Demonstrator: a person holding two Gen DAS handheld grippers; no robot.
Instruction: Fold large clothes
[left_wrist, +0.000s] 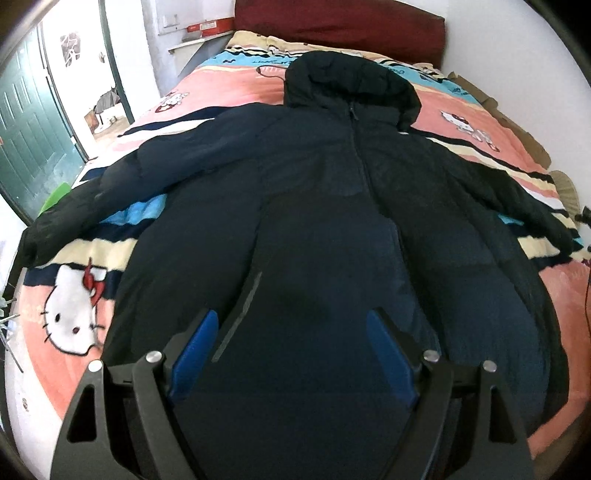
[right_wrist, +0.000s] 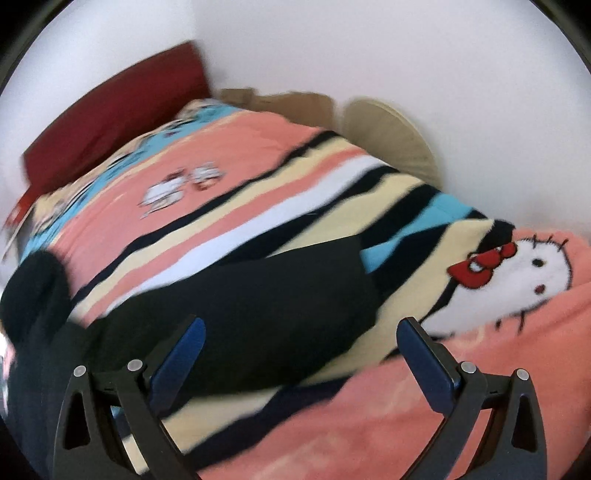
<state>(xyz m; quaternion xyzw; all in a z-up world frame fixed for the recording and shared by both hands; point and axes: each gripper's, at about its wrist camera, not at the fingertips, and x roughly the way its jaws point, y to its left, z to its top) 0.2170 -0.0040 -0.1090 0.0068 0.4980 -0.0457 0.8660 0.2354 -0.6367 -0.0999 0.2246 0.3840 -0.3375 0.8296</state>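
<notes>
A large dark navy hooded puffer jacket (left_wrist: 332, 206) lies face up on the bed, zipped, hood toward the headboard and both sleeves spread out. My left gripper (left_wrist: 291, 321) hovers open above the jacket's lower front, near the hem, with nothing between its blue pads. In the right wrist view, the jacket's right sleeve (right_wrist: 251, 317) stretches across the striped blanket. My right gripper (right_wrist: 301, 328) stands open just above the sleeve's cuff end, holding nothing. This view is blurred by motion.
A pink, striped cartoon-cat blanket (left_wrist: 74, 362) covers the bed. A dark red headboard (left_wrist: 340, 26) stands at the far end. A green door (left_wrist: 26, 122) is open at the left. Cardboard (right_wrist: 288, 103) and a beige fan (right_wrist: 391, 136) lean against the white wall.
</notes>
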